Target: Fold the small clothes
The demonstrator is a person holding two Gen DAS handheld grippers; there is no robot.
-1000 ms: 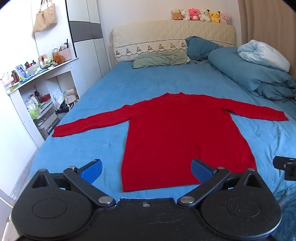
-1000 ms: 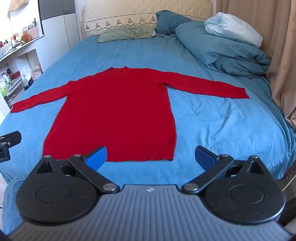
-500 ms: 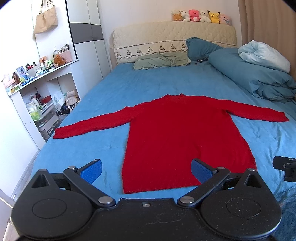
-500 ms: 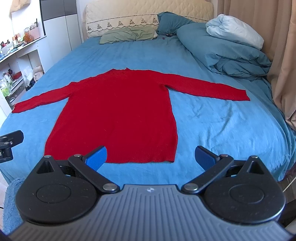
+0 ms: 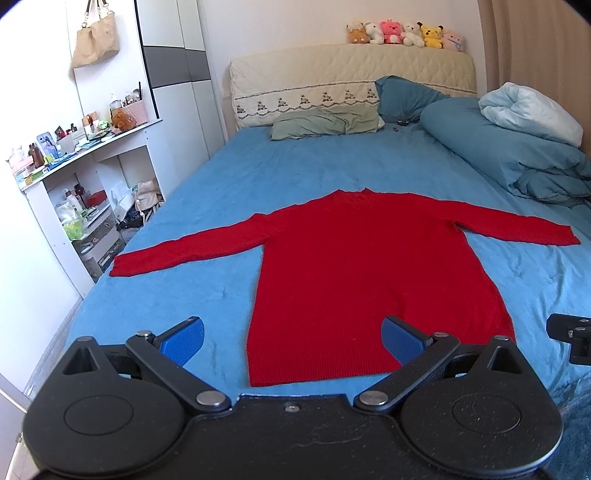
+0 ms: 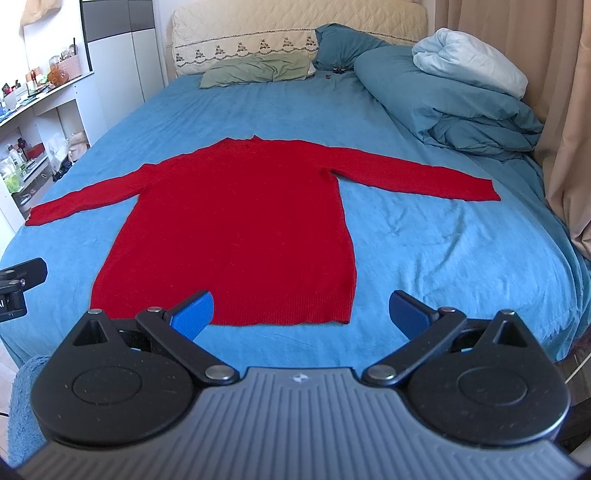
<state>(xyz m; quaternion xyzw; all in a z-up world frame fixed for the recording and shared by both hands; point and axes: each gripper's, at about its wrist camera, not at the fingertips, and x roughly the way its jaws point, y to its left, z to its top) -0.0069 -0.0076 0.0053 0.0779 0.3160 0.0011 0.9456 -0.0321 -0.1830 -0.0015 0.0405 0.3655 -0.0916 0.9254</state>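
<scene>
Left claw (image 5: 291, 341) wide, nudged forward | red sweater (image 5: 369, 273) unmoved, flat

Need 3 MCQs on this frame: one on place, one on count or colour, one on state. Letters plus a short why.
1. Where does the red sweater lie?
A. on the shelf
B. flat on the blue bed
C. over the headboard

2. How many plush toys sit on the headboard?
A. two
B. four
C. six

3. The left hand-held gripper and right hand-held gripper are:
A. both open, holding nothing
B. both shut on a sleeve
C. one open, one shut

Key: B, sweater spread on the sheet, sleeves out; C, six in a row; A, fingers wide apart, nothing between.
</scene>
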